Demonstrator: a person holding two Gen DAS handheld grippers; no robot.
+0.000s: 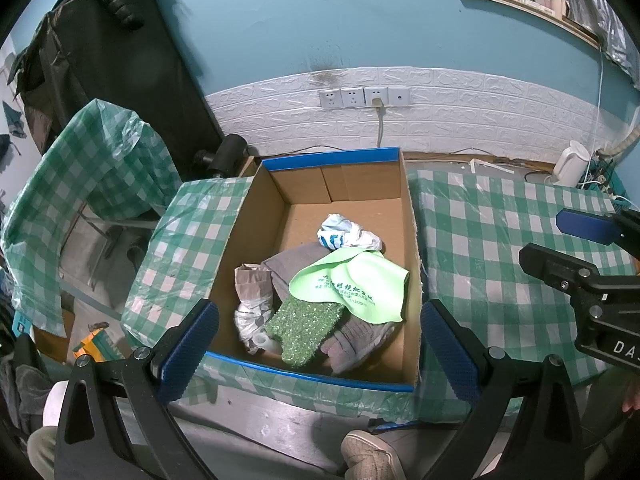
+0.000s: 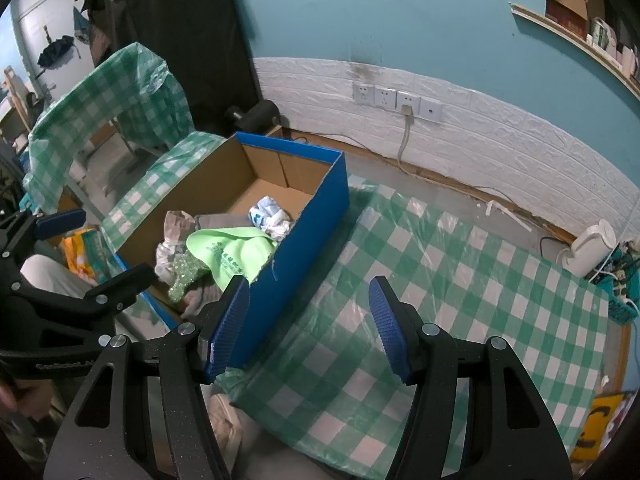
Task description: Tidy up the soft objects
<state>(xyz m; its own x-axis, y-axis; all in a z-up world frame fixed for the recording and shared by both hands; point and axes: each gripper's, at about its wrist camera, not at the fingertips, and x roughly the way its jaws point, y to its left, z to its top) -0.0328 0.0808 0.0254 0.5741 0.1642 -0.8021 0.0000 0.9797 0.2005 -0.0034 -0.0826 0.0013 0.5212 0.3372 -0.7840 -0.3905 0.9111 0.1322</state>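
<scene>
Setting is looking like a lived-in home room: checked plastic tablecloth (image 2: 460,280) covering the table, teal wall (image 1: 320,20) with sockets (image 1: 364,97) at far side, kettle (image 1: 570,162) far right, cluttered shelf (image 1: 532,4) hanging above.

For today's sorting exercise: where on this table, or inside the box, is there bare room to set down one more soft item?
Free: the checked tablecloth right of the blue box, up to the white kettle; also the box's far floor behind the crumpled white bag. Crowded: the box's near half, under the green cloth, sparkly green pad and grey gloves.
</scene>
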